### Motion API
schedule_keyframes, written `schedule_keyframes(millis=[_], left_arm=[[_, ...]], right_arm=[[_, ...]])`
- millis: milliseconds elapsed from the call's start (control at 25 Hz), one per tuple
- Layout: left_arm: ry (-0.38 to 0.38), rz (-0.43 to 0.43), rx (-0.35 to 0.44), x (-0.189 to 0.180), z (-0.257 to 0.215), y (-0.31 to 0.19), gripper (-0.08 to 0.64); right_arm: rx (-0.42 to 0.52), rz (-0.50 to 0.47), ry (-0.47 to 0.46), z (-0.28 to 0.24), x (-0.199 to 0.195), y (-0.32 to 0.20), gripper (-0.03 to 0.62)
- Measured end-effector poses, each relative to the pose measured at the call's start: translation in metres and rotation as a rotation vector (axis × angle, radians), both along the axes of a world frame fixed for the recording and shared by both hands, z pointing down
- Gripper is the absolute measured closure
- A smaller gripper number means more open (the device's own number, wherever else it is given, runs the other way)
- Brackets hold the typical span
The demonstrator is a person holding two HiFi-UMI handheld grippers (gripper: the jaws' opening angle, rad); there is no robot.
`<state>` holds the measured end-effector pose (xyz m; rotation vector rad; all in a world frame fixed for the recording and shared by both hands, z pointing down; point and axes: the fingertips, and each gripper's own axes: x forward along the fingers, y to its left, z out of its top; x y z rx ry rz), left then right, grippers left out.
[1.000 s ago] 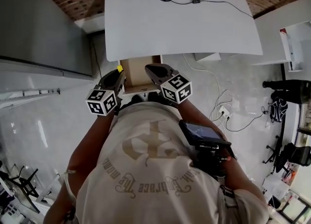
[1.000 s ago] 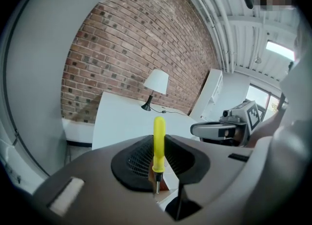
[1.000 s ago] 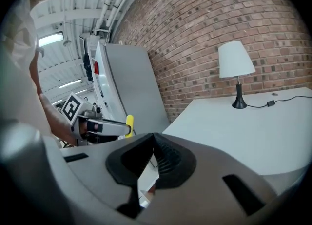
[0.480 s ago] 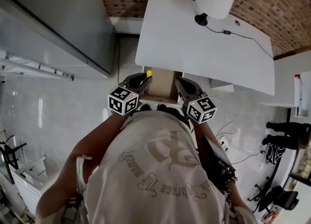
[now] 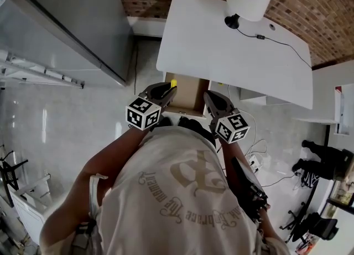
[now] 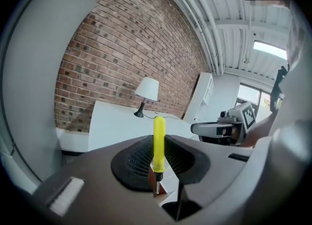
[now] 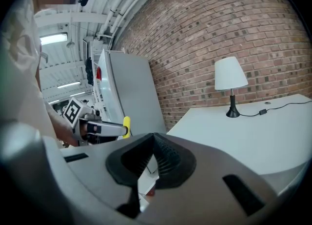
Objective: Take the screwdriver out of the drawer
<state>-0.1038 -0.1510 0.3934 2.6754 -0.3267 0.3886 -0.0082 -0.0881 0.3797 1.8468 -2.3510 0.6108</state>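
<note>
Screwdriver (image 6: 159,140) gripped upright in left gripper (image 5: 165,89) fingers, frame centre, over open drawer (image 5: 187,96) under desk (image 5: 232,55). Right gripper (image 7: 152,163) fingers closed, empty. Removal looks essentially complete.

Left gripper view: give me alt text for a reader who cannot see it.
The left gripper clamps a yellow-handled screwdriver upright in its jaws, handle up and metal tip down. Behind it, a white table with a white lamp stands against a brick wall, and the right gripper shows at the right.
</note>
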Motion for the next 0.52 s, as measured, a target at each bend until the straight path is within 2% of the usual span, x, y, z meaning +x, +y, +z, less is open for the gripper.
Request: schedule_keyframes(millis=[520], left_arm=[[-0.011,-0.003,-0.011,-0.009,0.010,0.007,0.492]], right_arm=[[-0.015,0.021,0.000,0.011,-0.007,0.011,0.586]])
